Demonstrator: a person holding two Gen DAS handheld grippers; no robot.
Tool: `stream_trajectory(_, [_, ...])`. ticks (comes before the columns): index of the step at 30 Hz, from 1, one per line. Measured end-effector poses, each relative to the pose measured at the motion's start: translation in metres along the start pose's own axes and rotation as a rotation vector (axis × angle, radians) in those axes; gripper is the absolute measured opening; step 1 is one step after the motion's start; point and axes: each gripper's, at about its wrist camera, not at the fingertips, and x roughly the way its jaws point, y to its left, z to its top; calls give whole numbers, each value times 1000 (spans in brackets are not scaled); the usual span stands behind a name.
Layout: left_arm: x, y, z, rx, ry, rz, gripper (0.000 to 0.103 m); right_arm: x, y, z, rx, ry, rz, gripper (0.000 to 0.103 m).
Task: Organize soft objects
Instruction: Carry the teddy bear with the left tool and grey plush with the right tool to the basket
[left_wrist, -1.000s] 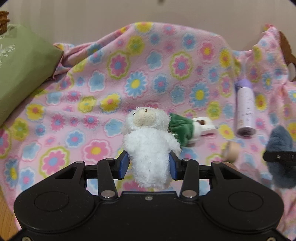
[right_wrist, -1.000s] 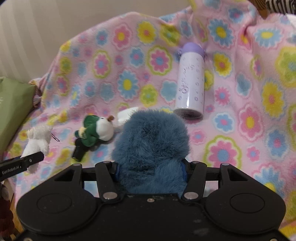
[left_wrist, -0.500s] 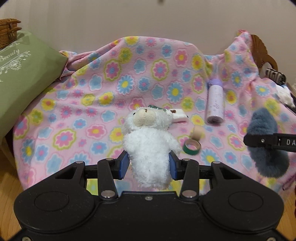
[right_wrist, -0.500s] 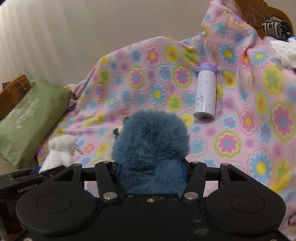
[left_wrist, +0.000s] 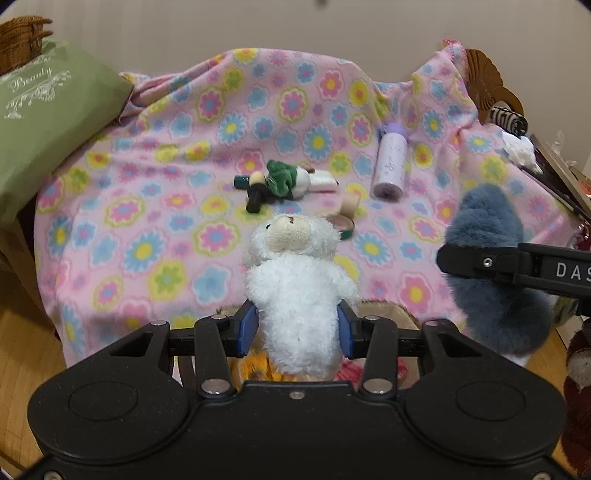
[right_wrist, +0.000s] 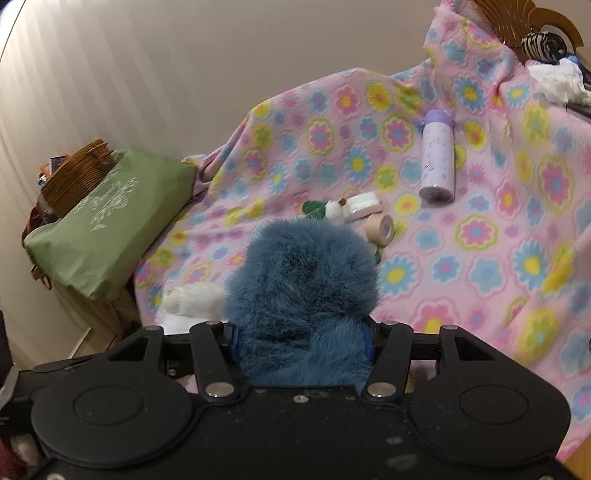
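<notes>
My left gripper (left_wrist: 295, 328) is shut on a white fluffy plush lamb (left_wrist: 295, 280), held upright above the near edge of the flowered pink blanket (left_wrist: 177, 184). My right gripper (right_wrist: 301, 341) is shut on a blue-grey furry plush (right_wrist: 303, 295); the same blue-grey plush (left_wrist: 491, 258) shows at the right of the left wrist view. A green-and-white plush doll (left_wrist: 284, 181) lies mid-blanket; the doll (right_wrist: 328, 210) is partly hidden behind the blue fur in the right wrist view. The white lamb (right_wrist: 192, 299) peeks out left of the blue plush.
A lilac bottle (left_wrist: 391, 166) lies on the blanket, with a beige tape roll (left_wrist: 351, 205) and a green tape ring (left_wrist: 343, 225) near it. A green cushion (left_wrist: 48, 122) and wicker basket (right_wrist: 79, 177) sit at the left. Wooden floor (left_wrist: 26, 369) lies below the blanket edge.
Both grippers have pulled back and up from the blanket with their plush toys still held. More of the blanket, the cushion and the floor has come into view.
</notes>
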Motion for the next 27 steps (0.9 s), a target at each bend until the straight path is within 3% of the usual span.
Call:
stream_trajectory(8, [-7,-2,-20,-32,44,-1,44,-7,9,-21,15,32,-6,55])
stream_trajectory(13, [2,-3,-26,-42,85,-5,44,4,7,-36,46,106,-18,55])
stream_trajectory(27, [19,12,-39,-117,192,-10,44,23,1,-39,62,211,-75,55])
